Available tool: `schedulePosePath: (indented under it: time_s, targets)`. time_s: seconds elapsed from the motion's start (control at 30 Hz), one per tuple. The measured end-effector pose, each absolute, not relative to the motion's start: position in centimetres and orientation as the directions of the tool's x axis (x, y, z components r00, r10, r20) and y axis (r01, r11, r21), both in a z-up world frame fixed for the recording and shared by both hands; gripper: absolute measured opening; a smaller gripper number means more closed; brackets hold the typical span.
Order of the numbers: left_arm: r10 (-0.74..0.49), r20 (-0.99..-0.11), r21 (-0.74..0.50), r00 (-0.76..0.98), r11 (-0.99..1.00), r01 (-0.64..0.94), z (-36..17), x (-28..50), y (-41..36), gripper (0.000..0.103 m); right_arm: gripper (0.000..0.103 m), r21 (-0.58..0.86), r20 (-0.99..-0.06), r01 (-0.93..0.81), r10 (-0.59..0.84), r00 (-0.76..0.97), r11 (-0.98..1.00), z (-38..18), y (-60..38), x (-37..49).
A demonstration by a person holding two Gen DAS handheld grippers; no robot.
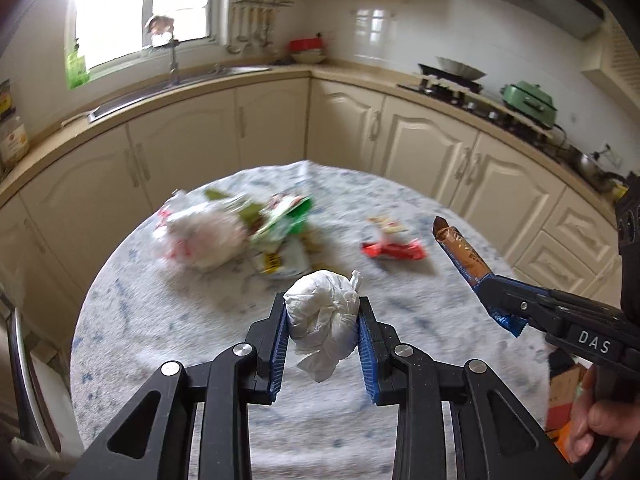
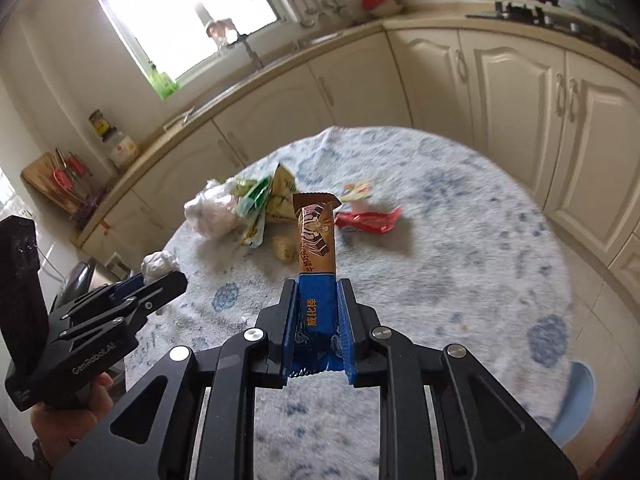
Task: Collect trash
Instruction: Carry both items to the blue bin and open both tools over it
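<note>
My left gripper (image 1: 322, 304) is shut on a crumpled white tissue ball (image 1: 320, 312), held above the round table (image 1: 200, 340). My right gripper (image 2: 318, 286) is shut on a brown and blue wafer bar wrapper (image 2: 316, 236) that sticks up between its fingers. The same wrapper (image 1: 460, 250) and right gripper (image 1: 490, 286) show at the right of the left wrist view. The tissue ball (image 2: 160, 265) and left gripper (image 2: 160, 278) appear at the left of the right wrist view. On the table lie a red wrapper (image 1: 394, 249), a white plastic bag (image 1: 200, 240) and green packets (image 1: 286, 220).
The table wears a white cloth with blue flowers (image 2: 460, 240). Cream kitchen cabinets (image 1: 352, 128) curve round behind it, with a sink (image 1: 172, 84) under the window and a stove (image 1: 452, 84) at the right. A blue stool (image 2: 574, 404) stands by the table. A hand (image 1: 592, 428) grips the right tool.
</note>
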State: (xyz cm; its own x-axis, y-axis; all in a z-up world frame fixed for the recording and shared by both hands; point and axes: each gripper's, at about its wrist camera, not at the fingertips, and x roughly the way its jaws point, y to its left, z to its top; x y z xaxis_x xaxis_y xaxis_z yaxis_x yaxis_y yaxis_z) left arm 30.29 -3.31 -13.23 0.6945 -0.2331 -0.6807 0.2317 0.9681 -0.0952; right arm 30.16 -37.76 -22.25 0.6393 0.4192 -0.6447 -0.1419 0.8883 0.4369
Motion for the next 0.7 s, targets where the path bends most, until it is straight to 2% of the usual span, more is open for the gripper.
schedulePosePath:
  time_s: [0.23, 0.4, 0.7]
  targets:
    - [-0.355, -0.634, -0.084, 0.687, 0.915, 0.395, -10.6, 29.5, -10.8, 0.028, 0.019, 0.429, -0.597, -0.036, 0.313, 0.738, 0.903, -19.4, -45.3, 25.6]
    - [-0.465, -0.616, -0.086, 0.636, 0.842, 0.532, -9.5, 29.3, -17.6, 0.028, 0.019, 0.422, -0.597, 0.118, 0.177, 0.782, 0.899, -19.1, -52.6, 21.6]
    - [-0.607, -0.665, -0.131, 0.435, 0.668, 0.732, -11.7, 29.4, -31.2, 0.028, 0.019, 0.415, -0.657, 0.422, -0.055, 0.752, 0.806, -22.2, -64.9, 14.0]
